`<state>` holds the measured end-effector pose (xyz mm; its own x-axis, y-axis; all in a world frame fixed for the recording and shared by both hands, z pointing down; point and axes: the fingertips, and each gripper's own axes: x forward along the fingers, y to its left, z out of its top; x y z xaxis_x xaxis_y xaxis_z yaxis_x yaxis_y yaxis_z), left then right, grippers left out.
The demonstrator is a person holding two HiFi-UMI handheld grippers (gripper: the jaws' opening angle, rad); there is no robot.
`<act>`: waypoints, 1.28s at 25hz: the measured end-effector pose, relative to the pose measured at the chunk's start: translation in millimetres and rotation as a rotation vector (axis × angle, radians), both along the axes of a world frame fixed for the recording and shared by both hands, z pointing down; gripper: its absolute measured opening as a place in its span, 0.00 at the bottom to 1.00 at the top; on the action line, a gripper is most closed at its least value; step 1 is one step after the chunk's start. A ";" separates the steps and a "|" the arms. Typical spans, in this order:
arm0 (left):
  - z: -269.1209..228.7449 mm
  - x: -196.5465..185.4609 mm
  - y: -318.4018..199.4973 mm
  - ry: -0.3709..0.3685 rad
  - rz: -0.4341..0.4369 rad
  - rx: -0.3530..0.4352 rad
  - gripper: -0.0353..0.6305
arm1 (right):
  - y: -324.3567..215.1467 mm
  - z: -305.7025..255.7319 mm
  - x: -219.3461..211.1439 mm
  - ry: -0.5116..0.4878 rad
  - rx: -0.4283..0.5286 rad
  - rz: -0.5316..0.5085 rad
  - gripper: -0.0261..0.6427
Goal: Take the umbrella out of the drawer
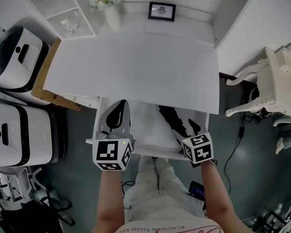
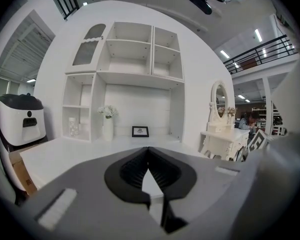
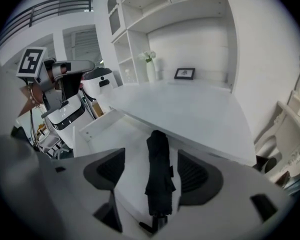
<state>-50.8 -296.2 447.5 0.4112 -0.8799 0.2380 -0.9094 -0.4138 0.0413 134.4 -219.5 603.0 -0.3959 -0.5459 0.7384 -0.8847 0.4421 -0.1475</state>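
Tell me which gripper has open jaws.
The right gripper: jaws apart, black umbrella in the drawer between them. The left gripper has jaws together, empty.

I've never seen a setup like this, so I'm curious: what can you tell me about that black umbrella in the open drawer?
The umbrella is a black compact one, folded shut, its fabric bunched in loose pleats, with a narrower stub at the near end. It lies flat and lengthwise on the white floor of the open drawer, towards its right side. The right gripper straddles it, its fingers apart on either side and not closed on it.
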 end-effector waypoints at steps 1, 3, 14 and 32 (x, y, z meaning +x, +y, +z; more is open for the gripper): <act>1.5 -0.3 0.6 -0.001 0.001 -0.003 0.06 | -0.2 5.9 -1.1 0.000 -0.019 -0.006 0.51; 4.2 -0.6 1.8 -0.005 0.003 -0.008 0.06 | -0.8 18.1 -2.7 0.002 -0.057 -0.015 0.50; 14.4 -4.6 3.2 -0.021 0.003 -0.031 0.06 | -6.8 84.9 -2.6 0.048 -0.230 -0.049 0.51; 34.9 -20.8 5.2 -0.053 -0.013 -0.075 0.06 | -22.3 155.1 -8.5 0.219 -0.430 -0.110 0.51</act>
